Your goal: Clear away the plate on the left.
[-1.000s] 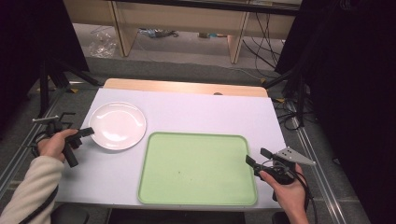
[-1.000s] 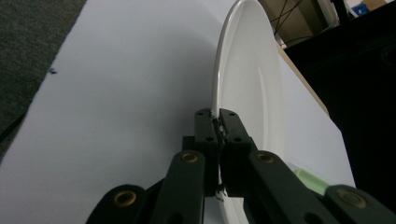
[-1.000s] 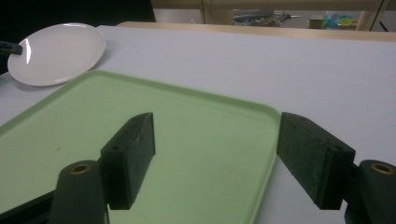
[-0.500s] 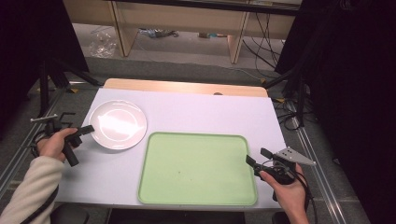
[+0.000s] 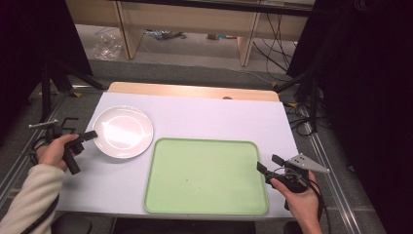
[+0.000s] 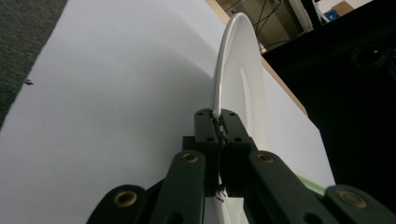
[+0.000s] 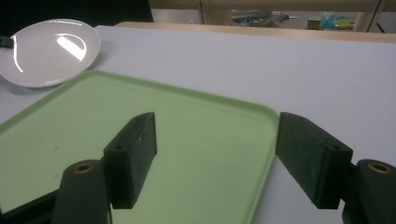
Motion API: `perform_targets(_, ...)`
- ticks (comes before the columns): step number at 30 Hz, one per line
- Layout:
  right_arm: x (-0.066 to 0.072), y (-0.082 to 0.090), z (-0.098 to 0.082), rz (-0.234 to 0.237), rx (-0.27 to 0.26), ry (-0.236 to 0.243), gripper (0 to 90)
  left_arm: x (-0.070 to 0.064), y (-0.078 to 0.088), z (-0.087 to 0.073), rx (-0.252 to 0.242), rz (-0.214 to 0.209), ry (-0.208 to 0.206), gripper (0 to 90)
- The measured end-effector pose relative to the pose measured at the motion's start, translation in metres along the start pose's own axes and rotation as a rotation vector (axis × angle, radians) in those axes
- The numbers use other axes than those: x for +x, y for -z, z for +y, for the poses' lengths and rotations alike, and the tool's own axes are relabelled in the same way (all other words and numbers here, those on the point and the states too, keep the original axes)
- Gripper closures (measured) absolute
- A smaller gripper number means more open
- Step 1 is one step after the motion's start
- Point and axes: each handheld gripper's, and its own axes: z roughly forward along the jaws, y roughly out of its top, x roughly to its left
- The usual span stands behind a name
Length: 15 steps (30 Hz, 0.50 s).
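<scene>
At the tip of the left tool, the white plate was pinched by its near rim, the jaws closed tight on the thin edge. In the left gripper view the rim ran straight up out of the closed pads, with the plate's face turned to the right of the jaws. From above, the plate lay just ahead of the left tool on the white bench, its edge nearest the green tray just beside the tray's far left corner, possibly overlapping it slightly; contact could not be judged.

Compared with the frame one second before: the plate had shifted a little away from the tray and toward the far left of the bench, carried with the left tool. Half a second before it already sat about where it was at this moment. The left hand kept the same grip on the handle throughout.

The right tool showed no change across the three high views. Its jaws stood wide apart with nothing between them, poised at the tray's right edge near the front right corner. In the right gripper view the tray's rim passed between the open pads, touching neither, and the plate lay well ahead and to the left.
</scene>
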Motion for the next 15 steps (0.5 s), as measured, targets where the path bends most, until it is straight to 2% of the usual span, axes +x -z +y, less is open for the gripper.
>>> perform_targets(1, 0.0, 0.0002, 0.0001, 0.0, 0.0, -0.001, 30.3, 0.0008, 0.0005, 0.0, -0.007, -0.006, 0.009, 87.0)
perform_targets(2, 0.0007, -0.0017, -0.0004, 0.012, -0.025, -0.017, 30.3, 0.0014, 0.0004, 0.0002, -0.012, -0.02, 0.008, 87.0)
perform_targets(3, 0.0006, -0.0016, -0.0004, 0.011, -0.025, -0.016, 30.3, 0.0025, 0.0013, 0.0005, -0.017, -0.046, 0.016, 86.9)
perform_targets(5, 0.0009, -0.0011, -0.0004, 0.016, -0.022, -0.023, 30.3, 0.0016, 0.003, 0.0016, -0.014, -0.029, 0.02, 87.0)
perform_targets(8, 0.0002, -0.002, -0.0008, 0.012, -0.024, -0.019, 30.4, -0.0002, 0.0051, 0.0025, -0.023, -0.033, 0.023, 86.9)
perform_targets(10, 0.0007, -0.0013, -0.0004, 0.015, -0.022, -0.023, 30.4, -0.0005, 0.0054, 0.0029, -0.037, -0.072, 0.027, 86.8)
perform_targets(12, 0.0005, -0.0013, -0.0002, 0.012, -0.021, -0.028, 30.5, -0.0024, 0.0072, 0.0038, -0.023, -0.043, 0.029, 86.9)
perform_targets(13, -0.0005, -0.0019, -0.0003, 0.004, -0.026, -0.021, 30.6, -0.0022, 0.0074, 0.0034, -0.023, -0.052, 0.035, 86.8)
perform_targets(14, -0.0005, -0.0017, -0.0003, 0.005, -0.024, -0.025, 30.6, -0.0012, 0.0066, 0.0024, -0.038, -0.086, 0.04, 86.9)
perform_targets(15, -0.0012, -0.0021, -0.0007, 0.003, -0.033, -0.012, 30.5, -0.0019, 0.0065, 0.0023, -0.036, -0.078, 0.041, 86.9)
